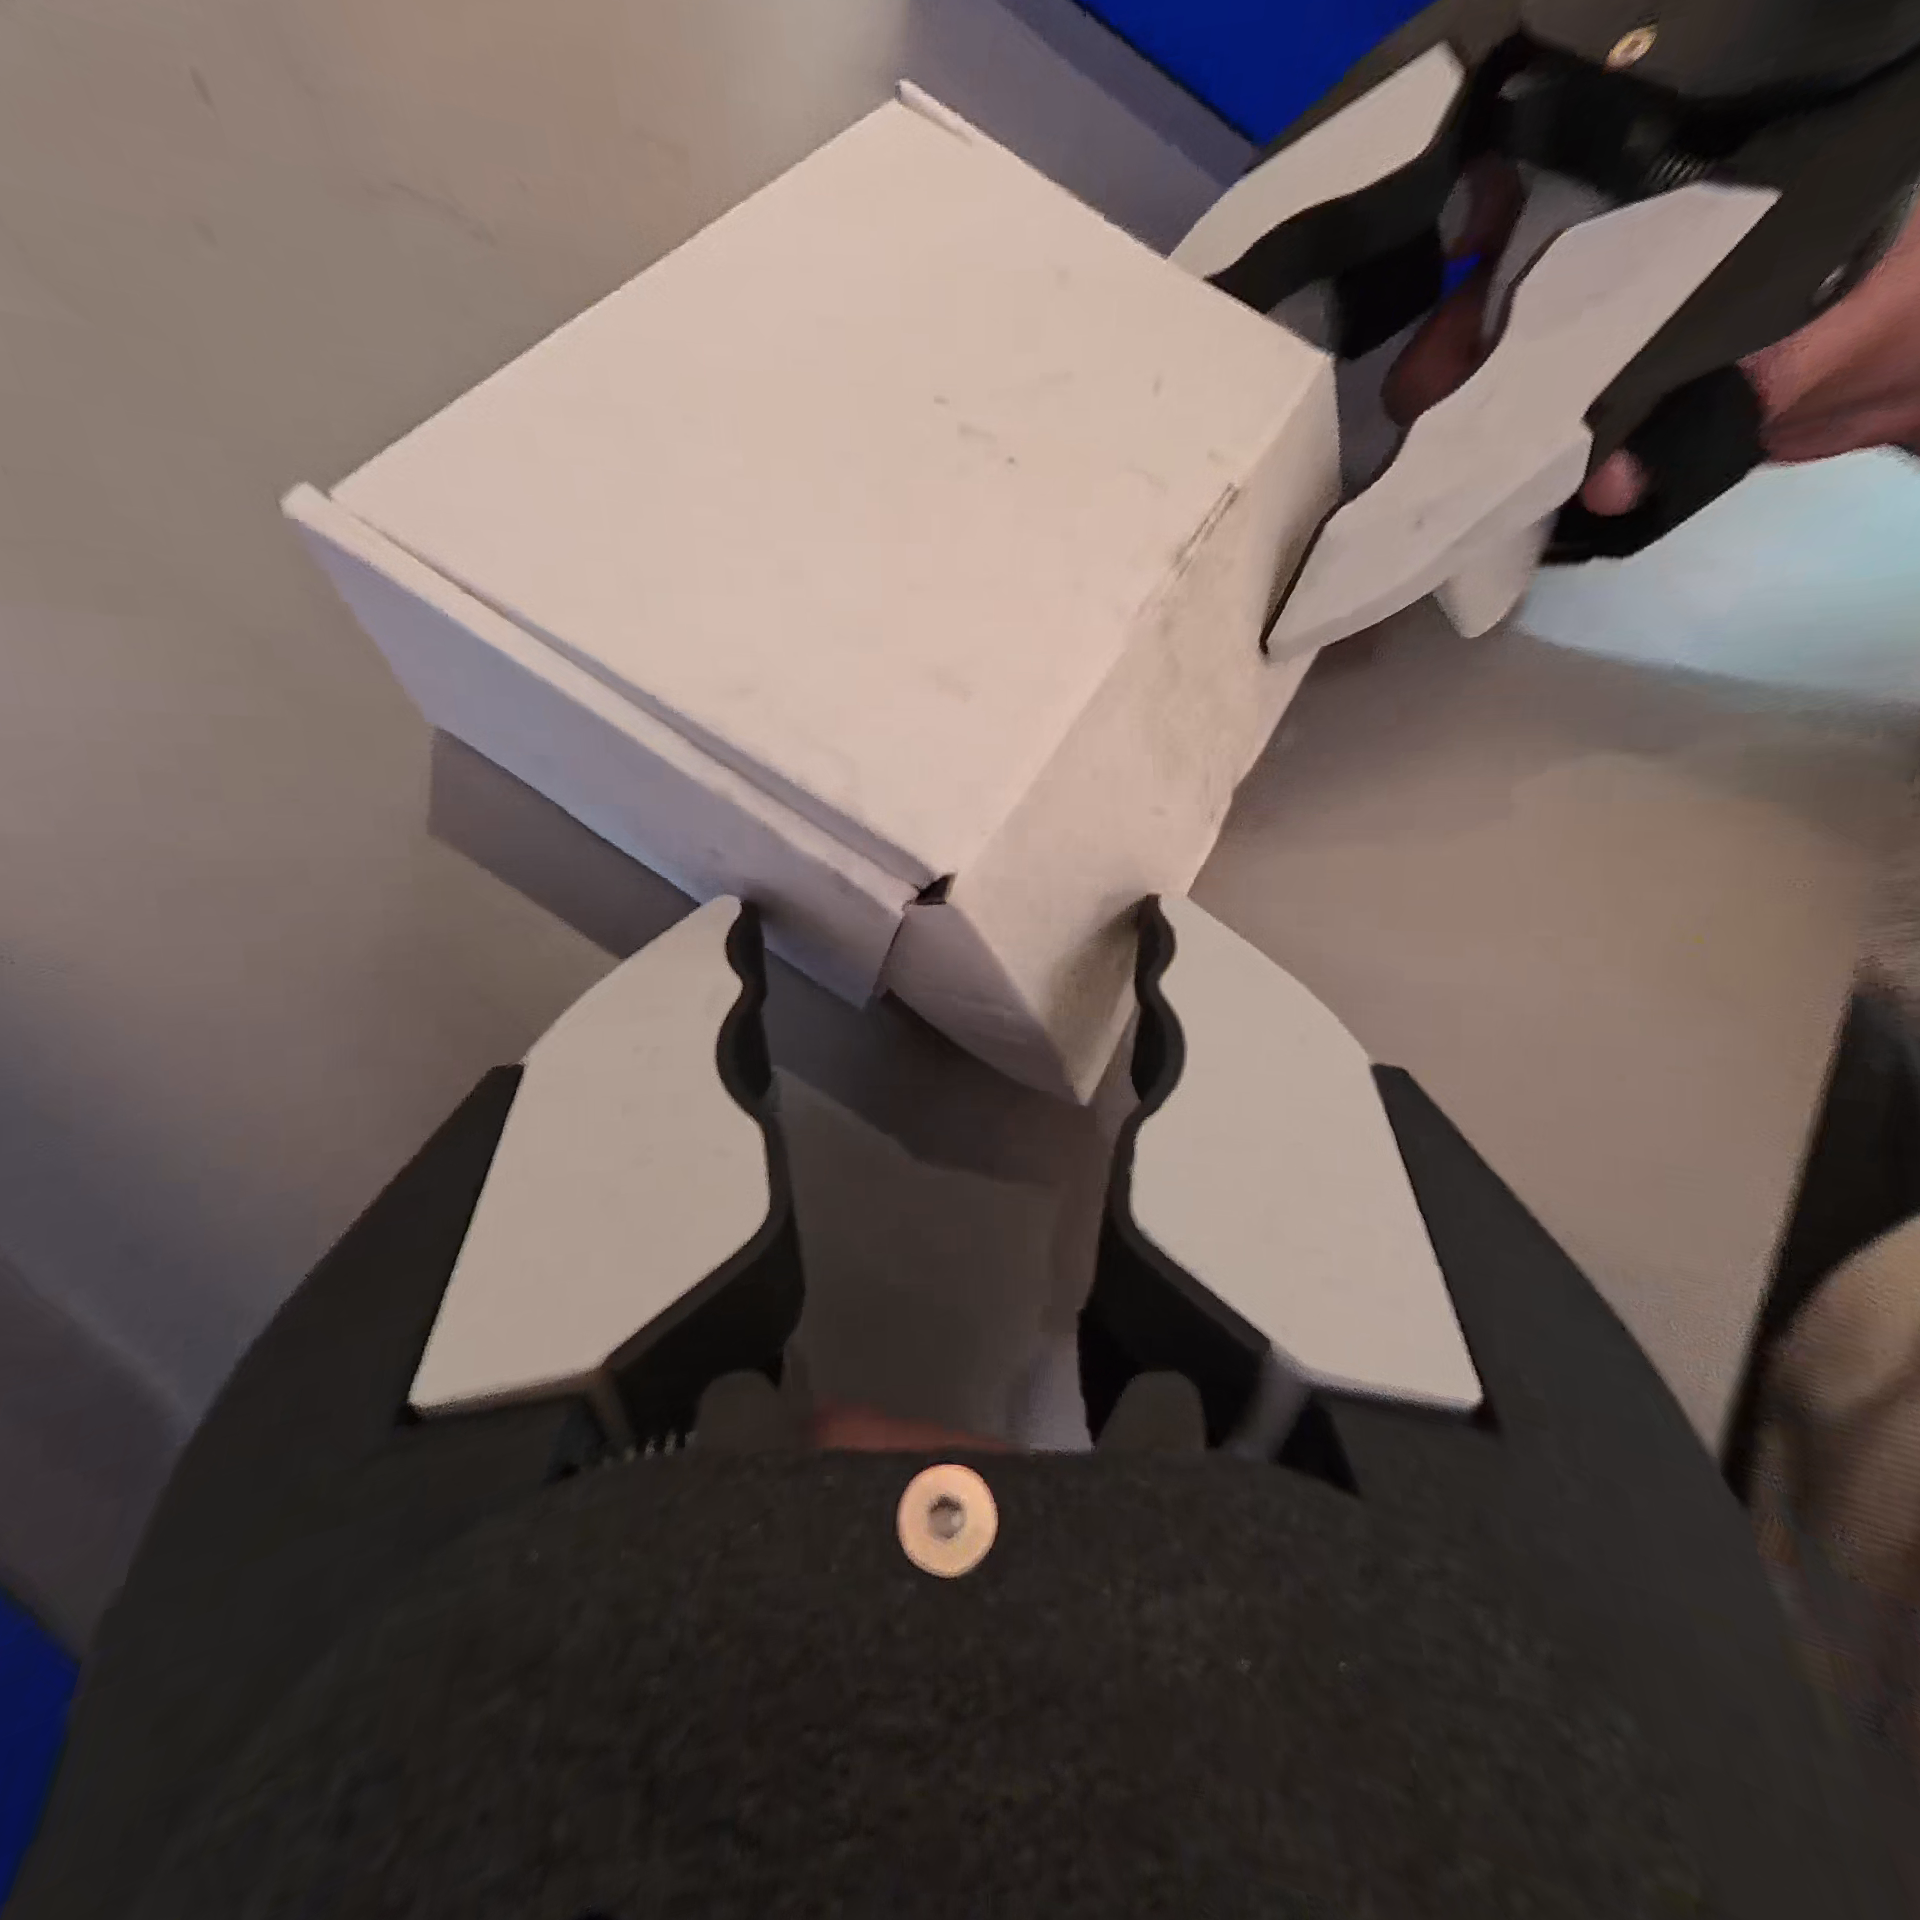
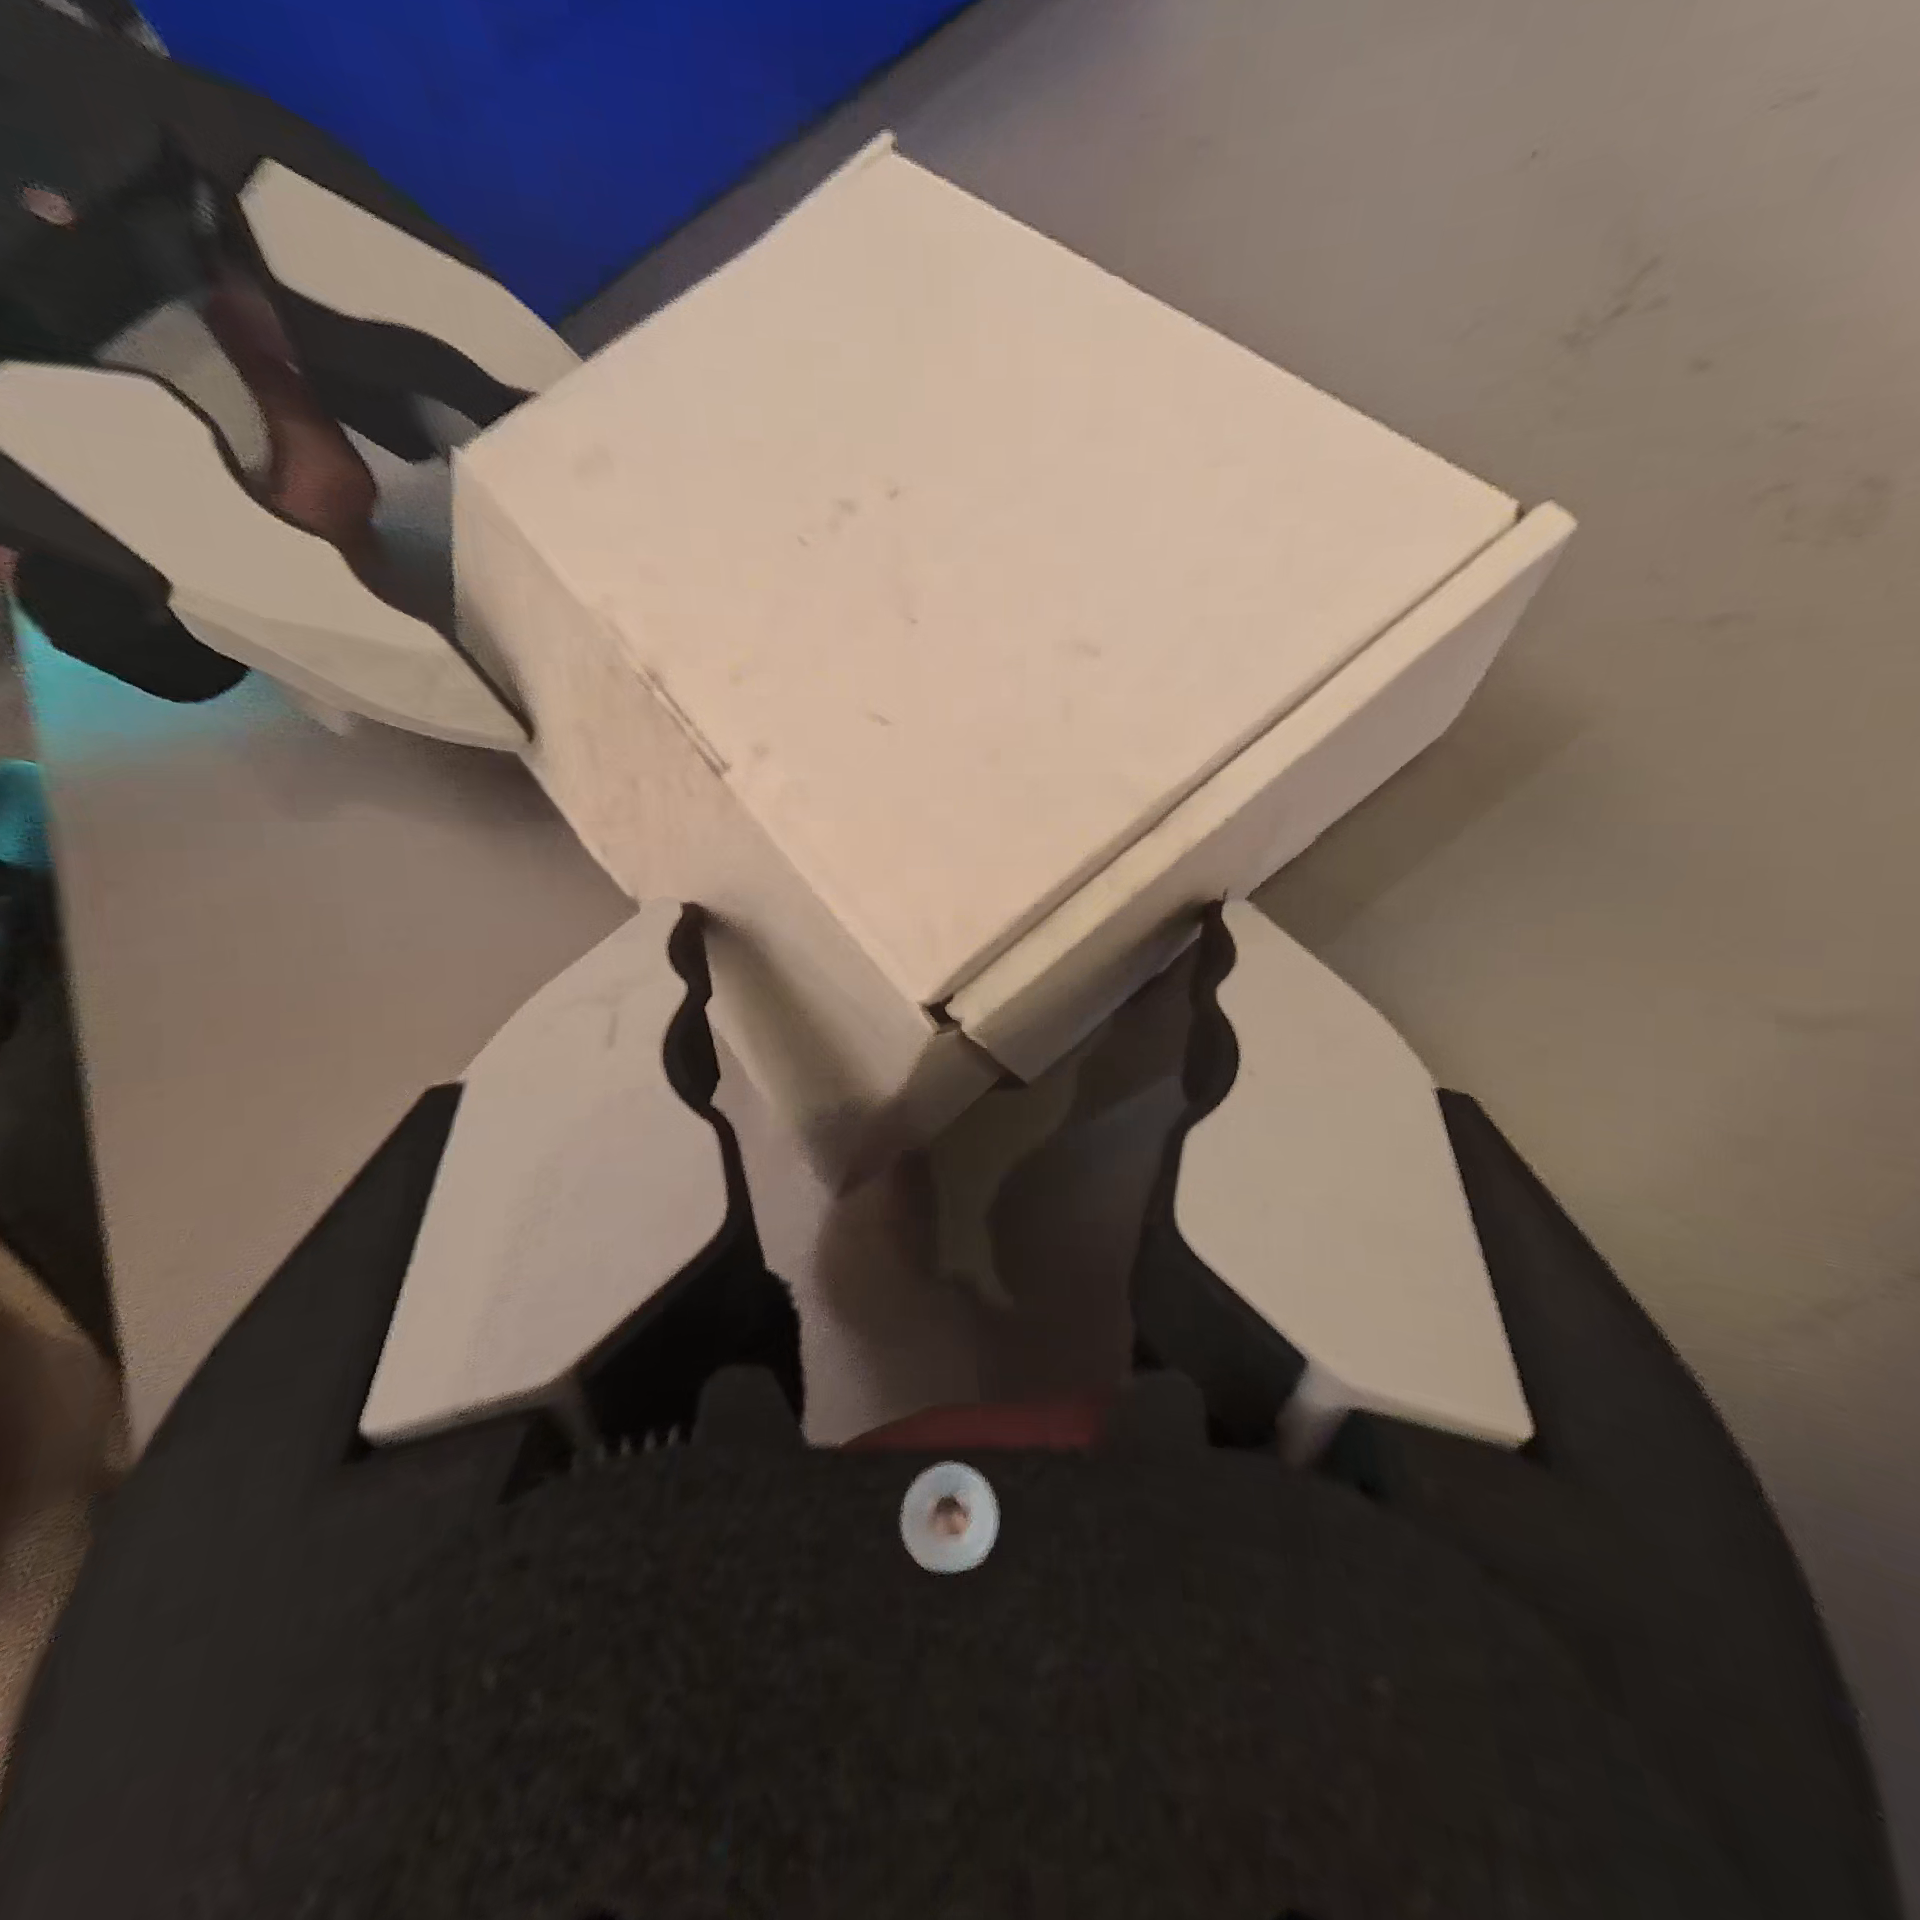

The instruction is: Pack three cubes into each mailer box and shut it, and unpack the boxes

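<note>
Working outward from the grey table [image 1: 208,312], we see one white mailer box [image 1: 810,540] lying shut on it, lid flat and front flap tucked, and we take that box as our landmark. Whether three cubes sit inside it we cannot tell; no cube and no second box shows in either view. We judge this box either packed and closed or waiting to be opened, so the other boxes and the unpacking appear to remain. At the box's near corner, our left tool [image 1: 945,914] stands spread, one finger on each side of that corner, pinching nothing. At the opposite end, our right tool [image 2: 956,914] is likewise spread around a corner, seemingly just touching the cardboard without clamping.
</note>
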Motion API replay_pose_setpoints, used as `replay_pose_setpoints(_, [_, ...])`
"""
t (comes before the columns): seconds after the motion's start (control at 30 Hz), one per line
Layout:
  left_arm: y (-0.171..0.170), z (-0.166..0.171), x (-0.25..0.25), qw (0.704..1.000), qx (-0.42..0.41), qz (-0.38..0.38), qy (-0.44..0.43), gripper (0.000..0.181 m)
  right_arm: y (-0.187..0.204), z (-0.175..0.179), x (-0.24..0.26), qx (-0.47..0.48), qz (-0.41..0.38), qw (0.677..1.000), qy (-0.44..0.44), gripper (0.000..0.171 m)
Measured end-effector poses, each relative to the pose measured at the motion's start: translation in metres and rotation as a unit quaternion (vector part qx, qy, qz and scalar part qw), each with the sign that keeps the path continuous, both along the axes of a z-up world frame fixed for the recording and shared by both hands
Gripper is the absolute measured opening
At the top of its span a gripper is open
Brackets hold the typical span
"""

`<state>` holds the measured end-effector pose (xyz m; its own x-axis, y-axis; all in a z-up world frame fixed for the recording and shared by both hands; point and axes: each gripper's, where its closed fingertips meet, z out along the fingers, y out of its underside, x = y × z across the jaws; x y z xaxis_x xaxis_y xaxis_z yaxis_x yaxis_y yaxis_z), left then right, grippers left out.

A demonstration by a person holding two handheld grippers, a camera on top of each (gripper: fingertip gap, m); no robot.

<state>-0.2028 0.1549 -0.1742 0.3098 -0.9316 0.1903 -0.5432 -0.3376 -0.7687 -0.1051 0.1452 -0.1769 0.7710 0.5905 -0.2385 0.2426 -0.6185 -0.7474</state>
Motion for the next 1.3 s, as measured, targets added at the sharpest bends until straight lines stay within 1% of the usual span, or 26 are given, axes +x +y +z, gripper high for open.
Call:
replay_pose_setpoints(0.13, [0.009,-0.005,0.002,0.997,0.06,0.028,0.033,0.06,0.006,-0.006,0.001,0.018,-0.019,0.998,-0.056,0.088])
replay_pose_setpoints(0.23, [0.008,-0.004,0.002,0.998,0.056,0.025,0.032,0.061,0.004,-0.007,0.003,0.017,-0.01,0.998,-0.066,0.089])
replay_pose_setpoints(0.3, [0.007,-0.004,0.0,0.998,0.054,0.016,0.036,0.061,-0.001,-0.003,0.003,-0.003,0.004,0.999,-0.042,0.084])
replay_pose_setpoints(0.37, [0.009,-0.003,-0.001,0.998,0.055,0.009,0.031,0.063,-0.005,-0.001,0.005,-0.015,0.019,1.0,-0.012,0.075])
replay_pose_setpoints(0.47, [0.012,-0.003,0.0,0.999,0.045,0.004,0.019,0.061,-0.002,-0.001,0.007,-0.007,0.016,1.0,0.0,0.074])
replay_pose_setpoints(0.57, [0.016,-0.006,0.0,0.996,0.076,0.011,0.038,0.058,0.003,-0.004,0.007,0.018,0.008,0.999,-0.047,0.072])
replay_pose_setpoints(0.63, [0.022,-0.008,0.001,0.991,0.117,0.032,0.058,0.054,0.007,-0.007,0.008,0.035,-0.012,0.996,-0.085,0.068])
replay_pose_setpoints(0.7, [0.025,-0.009,0.002,0.988,0.133,0.044,0.068,0.053,0.009,-0.009,0.009,0.047,-0.024,0.992,-0.111,0.067])
replay_pose_setpoints(0.77, [0.026,-0.008,0.002,0.989,0.128,0.044,0.068,0.053,0.008,-0.009,0.01,0.045,-0.022,0.992,-0.117,0.068])
replay_pose_setpoints(0.83, [0.022,-0.007,0.002,0.99,0.116,0.033,0.069,0.054,0.007,-0.008,0.01,0.033,-0.016,0.994,-0.1,0.07])
replay_pose_setpoints(0.93, [0.011,-0.004,-0.002,0.994,0.094,-0.01,0.059,0.052,0.0,-0.007,0.011,0.013,0.01,0.996,-0.082,0.071])
replay_pose_setpoints(1.0, [0.004,-0.004,-0.004,0.996,0.069,-0.035,0.044,0.046,-0.004,-0.008,0.014,0.023,0.035,0.995,-0.092,0.07])
replay_pose_setpoints(1.13, [0.005,-0.005,-0.004,0.997,0.055,-0.04,0.022,0.045,-0.005,-0.009,0.014,0.04,0.053,0.994,-0.091,0.067])
replay_pose_setpoints(1.2, [0.008,-0.006,-0.004,0.995,0.081,-0.043,0.033,0.042,-0.006,-0.01,0.016,0.046,0.062,0.991,-0.107,0.064])
replay_pose_setpoints(1.3, [0.015,-0.009,-0.002,0.985,0.155,-0.032,0.071,0.039,-0.002,-0.011,0.019,0.05,0.053,0.988,-0.139,0.058])
